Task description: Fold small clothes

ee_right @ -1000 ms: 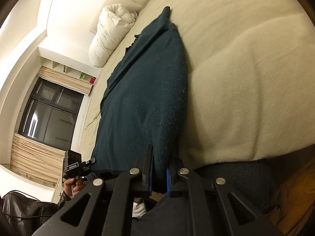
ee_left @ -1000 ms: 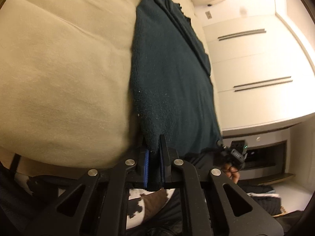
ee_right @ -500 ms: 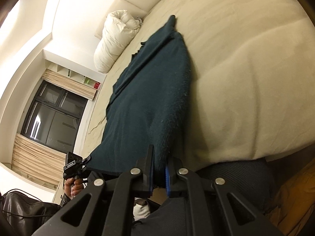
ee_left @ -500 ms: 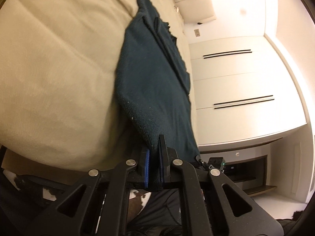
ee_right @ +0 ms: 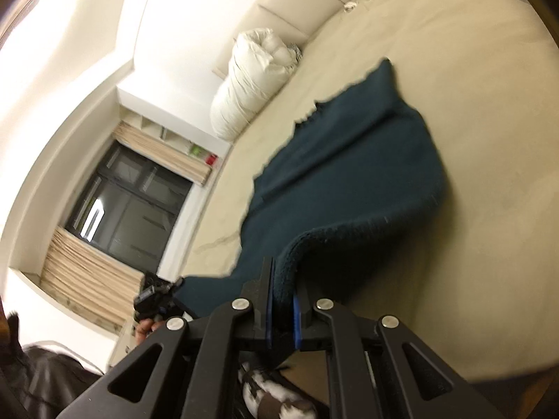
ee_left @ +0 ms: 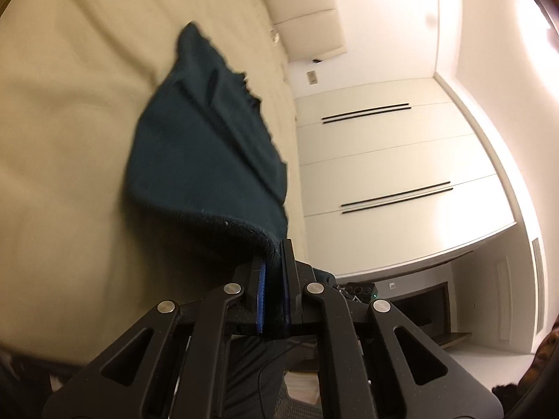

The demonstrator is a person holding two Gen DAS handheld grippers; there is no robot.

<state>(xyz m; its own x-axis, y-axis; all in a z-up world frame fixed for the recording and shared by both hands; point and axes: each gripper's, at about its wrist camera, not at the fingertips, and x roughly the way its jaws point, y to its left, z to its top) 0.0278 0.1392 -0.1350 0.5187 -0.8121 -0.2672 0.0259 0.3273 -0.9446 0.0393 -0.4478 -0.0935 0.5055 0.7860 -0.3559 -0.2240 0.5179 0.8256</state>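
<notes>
A dark teal knitted garment (ee_left: 206,160) lies on a beige bed (ee_left: 70,104). Its near edge is lifted off the bed and curls up toward me. My left gripper (ee_left: 274,262) is shut on one near corner of the garment. My right gripper (ee_right: 281,279) is shut on the other near corner of the garment (ee_right: 349,174). The far end of the garment still rests on the bed (ee_right: 471,70). The left gripper and the hand holding it show in the right wrist view (ee_right: 153,296).
A rolled white duvet (ee_right: 255,80) lies at the head of the bed by the padded headboard (ee_right: 297,7). A dark window (ee_right: 129,206) is beyond the bed. White wardrobe doors (ee_left: 384,160) stand on the other side.
Both grippers have lifted the garment's near edge up and moved it forward over the bed. The garment now bows off the bed instead of lying flat.
</notes>
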